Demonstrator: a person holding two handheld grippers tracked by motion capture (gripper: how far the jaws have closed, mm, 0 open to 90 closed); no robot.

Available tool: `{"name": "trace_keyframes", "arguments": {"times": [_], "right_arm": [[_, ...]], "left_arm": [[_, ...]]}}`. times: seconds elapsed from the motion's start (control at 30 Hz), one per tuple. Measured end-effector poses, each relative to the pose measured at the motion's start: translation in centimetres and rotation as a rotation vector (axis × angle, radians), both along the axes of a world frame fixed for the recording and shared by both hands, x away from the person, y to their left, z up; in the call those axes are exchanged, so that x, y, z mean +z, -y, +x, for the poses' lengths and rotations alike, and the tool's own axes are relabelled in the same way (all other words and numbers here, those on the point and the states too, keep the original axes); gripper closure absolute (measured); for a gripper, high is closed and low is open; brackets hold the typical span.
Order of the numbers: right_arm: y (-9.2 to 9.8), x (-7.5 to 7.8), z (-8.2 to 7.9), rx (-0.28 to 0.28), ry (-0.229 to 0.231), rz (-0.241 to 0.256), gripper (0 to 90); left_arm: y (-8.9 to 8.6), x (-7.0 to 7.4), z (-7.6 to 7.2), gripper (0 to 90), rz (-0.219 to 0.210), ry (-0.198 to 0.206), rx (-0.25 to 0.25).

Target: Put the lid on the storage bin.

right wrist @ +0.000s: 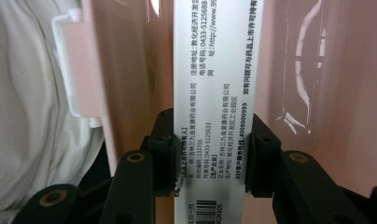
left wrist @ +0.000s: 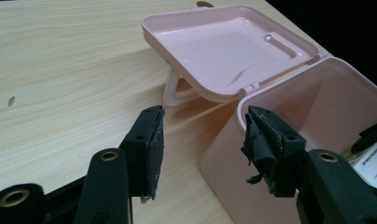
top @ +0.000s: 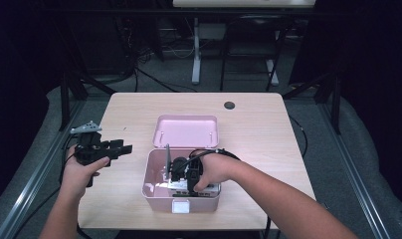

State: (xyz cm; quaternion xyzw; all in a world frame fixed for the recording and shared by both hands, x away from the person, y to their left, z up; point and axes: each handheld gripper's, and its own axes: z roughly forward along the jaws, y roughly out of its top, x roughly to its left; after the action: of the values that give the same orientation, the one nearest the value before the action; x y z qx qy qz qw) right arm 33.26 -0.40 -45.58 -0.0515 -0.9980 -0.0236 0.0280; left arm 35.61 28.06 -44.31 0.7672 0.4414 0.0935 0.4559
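An open pink plastic box (top: 149, 175) stands near the table's front edge, its lid (top: 186, 132) folded back flat behind it. My right gripper (top: 185, 177) reaches down into the box. In the right gripper view it (right wrist: 210, 154) is shut on a white printed medicine carton (right wrist: 210, 70), which stands upright between the pink walls (right wrist: 121, 70). My left gripper (top: 117, 149) hovers left of the box, open with nothing in it. In the left gripper view its jaws (left wrist: 203, 135) stand wide apart facing the box's corner (left wrist: 252, 140) and the lid (left wrist: 228, 51); the carton's edge (left wrist: 372, 162) peeks out at right.
A white latch (top: 181, 205) sits on the box's front wall. A dark round grommet (top: 229, 105) marks the far side of the wooden table (top: 258, 129). Bare tabletop lies left and right of the box. Table legs and cables stand on the floor beyond.
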Motion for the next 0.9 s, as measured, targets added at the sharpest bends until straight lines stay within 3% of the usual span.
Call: {"name": "trace_keyframes", "arguments": {"times": [0.9], "right_arm": [[0.2, -2.3, 0.2, 0.01, -0.031, 0.007, 61.3]], "left_arm": [[0.0, -0.2, 0.1, 47.2, 0.001, -0.005, 0.0]]}}
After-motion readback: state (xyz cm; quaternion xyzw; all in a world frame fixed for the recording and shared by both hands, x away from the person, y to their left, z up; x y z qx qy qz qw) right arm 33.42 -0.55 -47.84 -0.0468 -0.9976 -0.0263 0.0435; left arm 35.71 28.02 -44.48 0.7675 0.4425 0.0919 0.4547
